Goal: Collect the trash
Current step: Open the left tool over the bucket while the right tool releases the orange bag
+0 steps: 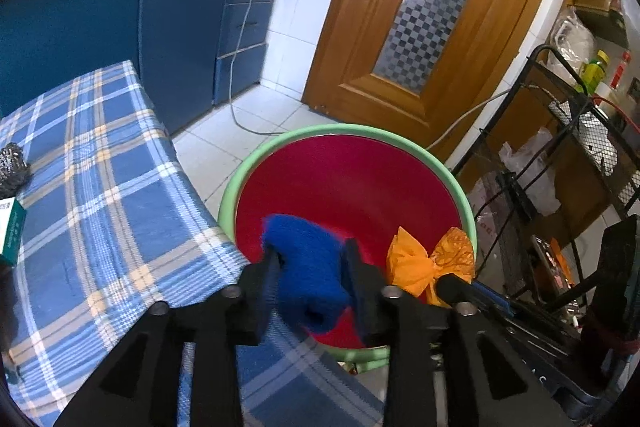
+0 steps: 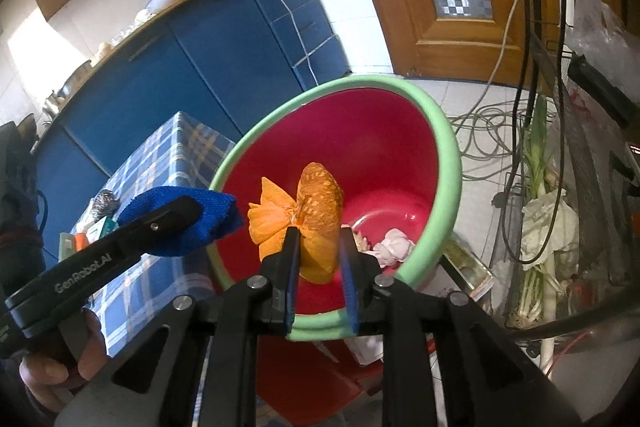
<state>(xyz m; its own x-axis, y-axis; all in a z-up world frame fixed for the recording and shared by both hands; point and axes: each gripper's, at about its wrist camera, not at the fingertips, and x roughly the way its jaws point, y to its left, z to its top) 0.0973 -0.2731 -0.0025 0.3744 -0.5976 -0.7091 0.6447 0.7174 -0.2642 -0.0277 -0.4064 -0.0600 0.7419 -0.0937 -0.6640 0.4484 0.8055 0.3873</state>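
We hold both loads straight above the mouth of the red bin (image 2: 448,163), so the coming drop runs simply downward. Our left claw (image 1: 312,267) pinches a folded blue cloth (image 1: 304,259) over the bin's near rim, next to the plaid tabletop (image 1: 100,167). Our right claw (image 2: 320,247), tilted forward and down, pinches a crumpled orange wrapper (image 2: 304,215) nearer the bin's middle, its long axis roughly upright. White crumpled paper (image 2: 394,245) already lies at the bottom. Both hands seem equally placed.
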